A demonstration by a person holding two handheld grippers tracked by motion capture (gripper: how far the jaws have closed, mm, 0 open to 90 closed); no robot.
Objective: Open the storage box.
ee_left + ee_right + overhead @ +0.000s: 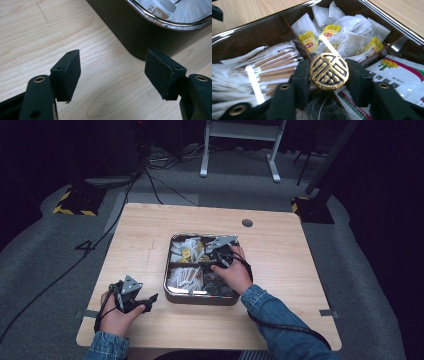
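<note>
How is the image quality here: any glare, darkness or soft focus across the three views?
High view: dark surroundings, lit pale wooden table, slightly soft. Left gripper view: sharp, glare on the metal tray's rim. Right gripper view: glare streaks on white paper sachets, round gold embossed disc crisp.

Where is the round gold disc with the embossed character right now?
The gold disc is clamped between the right gripper jaws, over the divided metal tray, in front of the yellow-tagged tea bags.
</note>
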